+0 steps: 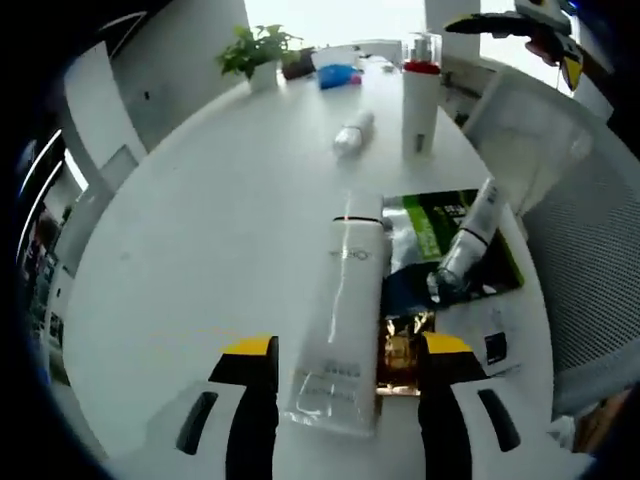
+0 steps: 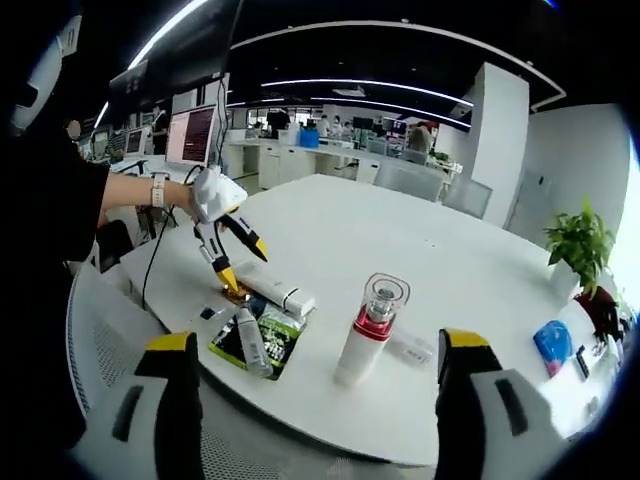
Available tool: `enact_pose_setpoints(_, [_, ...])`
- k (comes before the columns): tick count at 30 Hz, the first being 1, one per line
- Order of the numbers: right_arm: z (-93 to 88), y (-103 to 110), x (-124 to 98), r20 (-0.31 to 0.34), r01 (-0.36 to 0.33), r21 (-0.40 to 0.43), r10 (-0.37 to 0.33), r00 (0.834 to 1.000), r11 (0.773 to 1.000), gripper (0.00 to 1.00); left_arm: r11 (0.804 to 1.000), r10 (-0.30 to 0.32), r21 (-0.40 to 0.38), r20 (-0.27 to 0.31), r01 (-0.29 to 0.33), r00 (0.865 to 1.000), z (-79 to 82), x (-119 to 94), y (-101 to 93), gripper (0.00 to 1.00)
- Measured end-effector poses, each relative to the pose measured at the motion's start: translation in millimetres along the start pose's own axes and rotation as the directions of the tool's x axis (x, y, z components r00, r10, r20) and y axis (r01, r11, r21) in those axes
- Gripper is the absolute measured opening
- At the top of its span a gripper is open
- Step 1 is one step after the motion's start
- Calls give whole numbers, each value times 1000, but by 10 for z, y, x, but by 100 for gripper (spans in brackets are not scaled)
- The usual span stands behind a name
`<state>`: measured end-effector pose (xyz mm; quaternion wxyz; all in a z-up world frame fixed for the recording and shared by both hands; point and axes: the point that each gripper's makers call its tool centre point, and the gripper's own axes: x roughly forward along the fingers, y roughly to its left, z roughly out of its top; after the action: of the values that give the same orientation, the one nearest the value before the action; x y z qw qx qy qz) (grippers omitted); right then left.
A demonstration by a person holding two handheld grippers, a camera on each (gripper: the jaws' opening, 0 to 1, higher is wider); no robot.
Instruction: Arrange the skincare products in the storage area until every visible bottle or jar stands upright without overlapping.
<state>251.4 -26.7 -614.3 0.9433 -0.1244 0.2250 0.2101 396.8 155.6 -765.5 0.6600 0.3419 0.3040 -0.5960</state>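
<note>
A long white tube (image 1: 345,310) lies flat on the white table (image 1: 220,220), its crimped end between the wide jaws of my left gripper (image 1: 348,345), which is open. A second white tube with a dark cap (image 1: 468,238) lies across a green packet (image 1: 440,215). A small white bottle (image 1: 353,132) lies on its side further off. A white bottle with a red collar and clear cap (image 1: 421,100) stands upright. In the right gripper view my right gripper (image 2: 322,342) is open in the air in front of that upright bottle (image 2: 365,335). The left gripper (image 2: 245,265) hovers over the long tube (image 2: 275,287).
A gold foil piece (image 1: 405,345) lies beside the long tube. A potted plant (image 1: 255,50) and a blue item (image 1: 335,75) sit at the table's far edge. A mesh chair (image 1: 590,250) stands by the table. A gloved hand (image 2: 215,190) holds the left gripper.
</note>
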Motion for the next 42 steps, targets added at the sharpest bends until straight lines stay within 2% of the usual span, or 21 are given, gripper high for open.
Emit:
enact_pose_setpoints(3, [-12, 57, -9, -5, 14, 19, -14, 1000, 1000, 99, 1000, -23, 4, -4, 23, 1000, -29, 43, 1, 49])
enact_pose_setpoints(5, [-11, 87, -13, -2, 23, 34, -23, 1000, 999, 99, 998, -48, 31, -30, 49, 998, -70, 89, 3, 45])
enact_pose_setpoints(7, [-20, 115, -20, -7, 33, 43, -33, 999, 999, 99, 996, -83, 35, -27, 83, 996, -54, 113, -32, 42])
enact_pose_setpoints(10, [-36, 141, -24, -13, 42, 52, -41, 999, 998, 99, 997, -77, 28, -24, 78, 997, -36, 136, 12, 45])
enact_pose_setpoints(12, [-54, 145, -25, -17, 44, 59, -43, 999, 997, 99, 995, -99, 17, -32, 100, 995, -44, 142, -10, 44])
enact_pose_setpoints(19, [-68, 11, -6, 7, 23, 61, -24, 1000, 998, 99, 991, -132, 8, -43, 132, 990, -54, 160, -18, 42])
enact_pose_setpoints(22, [-78, -88, 26, 20, -8, 61, 7, 1000, 998, 99, 990, -135, 34, -68, 137, 989, -50, 161, -39, 40])
enact_pose_setpoints(24, [-79, -160, 44, 25, -30, 51, 29, 999, 998, 99, 990, -133, 34, -88, 137, 987, -42, 161, -47, 33])
enact_pose_setpoints(26, [-81, -231, 48, 29, -49, 42, 48, 998, 998, 99, 988, -130, 69, -122, 139, 984, -47, 157, -54, 33])
enact_pose_setpoints(28, [-79, -293, 38, 43, -68, 34, 66, 997, 997, 99, 989, -138, 29, -151, 144, 979, -50, 167, -65, 33])
enact_pose_setpoints(34, [-165, -426, 26, 56, -122, 36, 120, 991, 992, 99, 989, -121, 62, -203, 136, 972, -23, 172, -86, 32])
enact_pose_setpoints(39, [-248, -505, 7, 62, -170, 32, 168, 984, 985, 98, 990, -115, 52, -204, 128, 972, -22, 172, -79, 31])
enact_pose_setpoints(42, [-267, -541, 5, 66, -189, 27, 187, 980, 982, 97, 995, -78, 33, -246, 89, 966, -22, 167, -76, 30])
